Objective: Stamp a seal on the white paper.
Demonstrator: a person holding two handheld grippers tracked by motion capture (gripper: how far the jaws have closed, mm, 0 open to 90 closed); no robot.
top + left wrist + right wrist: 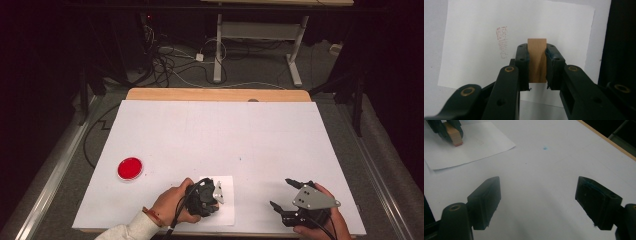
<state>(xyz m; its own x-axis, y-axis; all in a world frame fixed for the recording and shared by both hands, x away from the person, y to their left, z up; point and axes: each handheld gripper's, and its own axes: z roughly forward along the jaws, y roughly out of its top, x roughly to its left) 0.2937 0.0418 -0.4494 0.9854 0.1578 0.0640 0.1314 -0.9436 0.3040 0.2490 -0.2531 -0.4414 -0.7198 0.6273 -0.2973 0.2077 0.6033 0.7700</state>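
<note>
Down at the near edge of the white bench, a sheet of paper is laid flat, and the left claw is held over it by the person's left hand. In the left gripper view, a small wooden block is seen clamped between the two black jaws of that claw, with its upper end standing clear above the pads. A faint reddish stamped mark is printed on the sheet just beside the block, to its left in that view. In the right gripper view, the same block is seen farther off in the other claw, its reddish lower face set just above or on the paper; contact cannot be told.

The right claw is held by the right hand near the bench's near right corner, well apart from the paper. Its jaws are spread wide with nothing between them, as shown over bare bench surface in the right gripper view. A small blue dot is marked on the bench beyond them.

A round red dish is set on the left part of the bench, well apart from both claws.
</note>
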